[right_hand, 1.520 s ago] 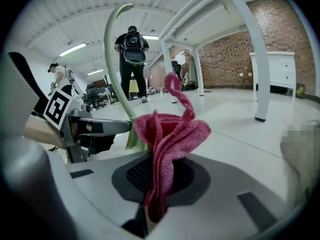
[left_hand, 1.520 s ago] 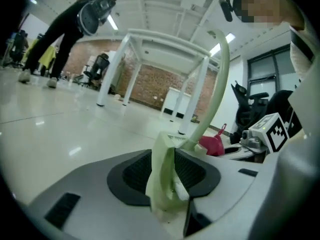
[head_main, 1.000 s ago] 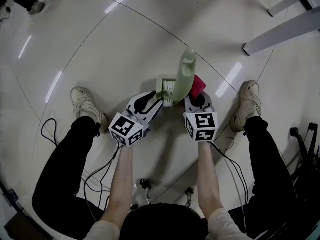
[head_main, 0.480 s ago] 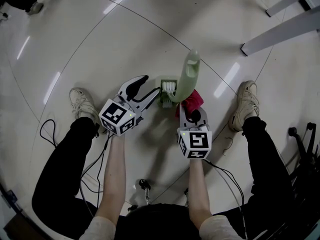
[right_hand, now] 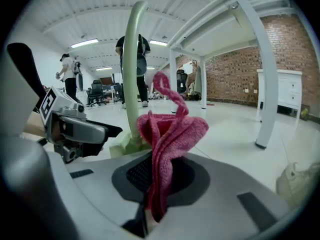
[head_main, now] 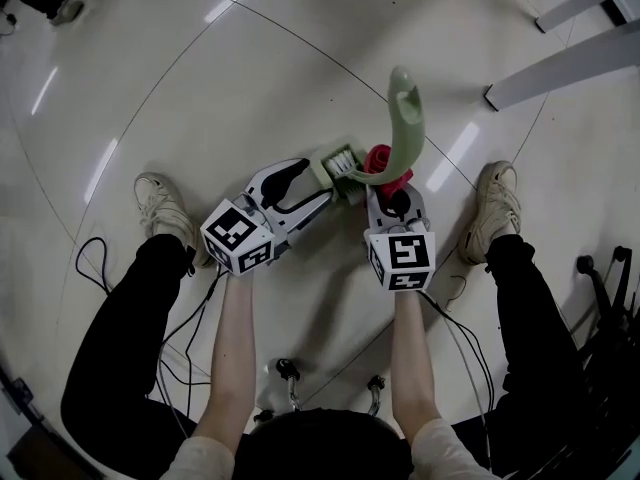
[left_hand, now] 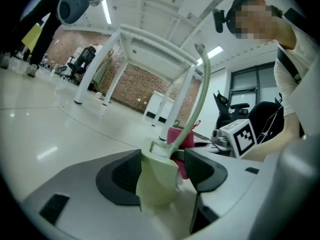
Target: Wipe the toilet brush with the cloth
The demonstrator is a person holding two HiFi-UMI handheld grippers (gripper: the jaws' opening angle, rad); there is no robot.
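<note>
Left gripper [head_main: 320,181]: jaws had just been opening and stood wide. The pale green holder [left_hand: 157,179] sat between them, close against one pad and clear of the other, so not clamped. The holder carried the brush head, white bristles showing at its rim.

The toilet brush [head_main: 408,123] handle rose from the holder, long axis upward and bowed over toward the right gripper [head_main: 393,190]. That one was closed on the pink cloth [right_hand: 172,134], a fold standing up out of its jaws.

The cloth lay just beside the lower handle; contact uncertain. The right hand was nearer the handle. I judged the wipe would run up along it.
</note>
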